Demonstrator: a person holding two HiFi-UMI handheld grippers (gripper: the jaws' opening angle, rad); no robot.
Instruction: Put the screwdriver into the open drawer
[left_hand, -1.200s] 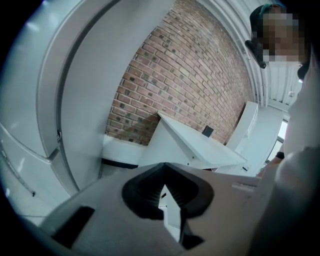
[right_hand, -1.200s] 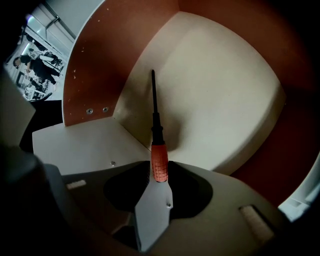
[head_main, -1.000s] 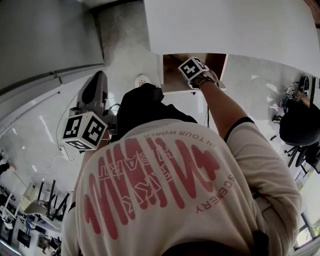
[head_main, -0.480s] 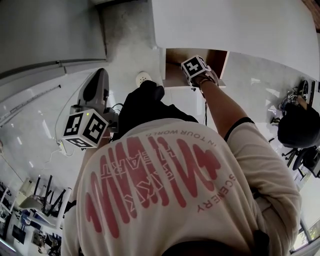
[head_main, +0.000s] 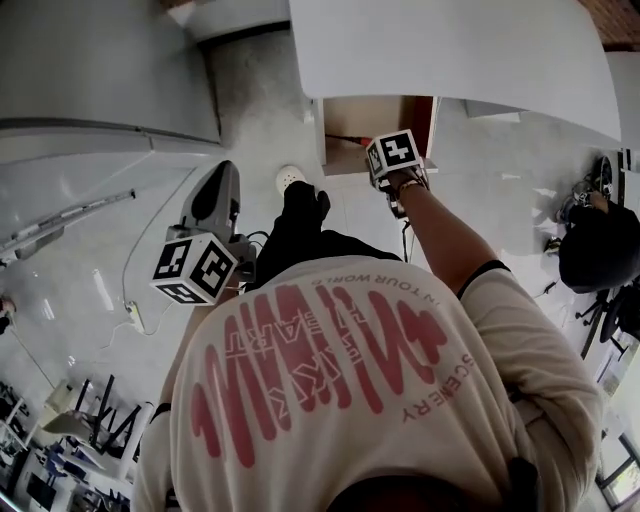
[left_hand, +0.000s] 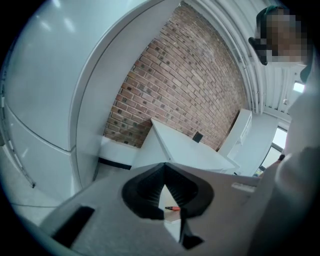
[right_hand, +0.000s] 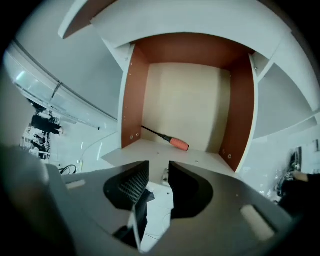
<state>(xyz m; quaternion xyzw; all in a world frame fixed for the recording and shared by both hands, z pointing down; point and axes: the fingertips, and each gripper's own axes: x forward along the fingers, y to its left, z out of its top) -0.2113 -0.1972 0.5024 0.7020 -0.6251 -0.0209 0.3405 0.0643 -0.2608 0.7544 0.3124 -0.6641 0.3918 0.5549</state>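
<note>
The screwdriver (right_hand: 167, 138), with a black shaft and an orange handle, lies on the floor of the open drawer (right_hand: 132, 90) near its front left. My right gripper (right_hand: 159, 172) hangs above the drawer's front edge and points steeply down. Its jaws are closing with nothing between them. In the head view its marker cube (head_main: 392, 155) sits just in front of the drawer (head_main: 345, 115). My left gripper (left_hand: 164, 167) is held off to the left, tips touching and nothing in it. A bit of the screwdriver (left_hand: 173, 208) shows through the gap behind its tips.
A white desk top (head_main: 450, 50) overhangs the drawer. A grey machine (head_main: 215, 200) and a cable (head_main: 130, 310) lie on the floor at the left. The person's shoe (head_main: 290, 178) stands before the drawer. A brick wall (left_hand: 185, 85) rises behind.
The right gripper has lifted and drawn back from the drawer. The left gripper has risen and shifted right. The head view now looks further over the desk.
</note>
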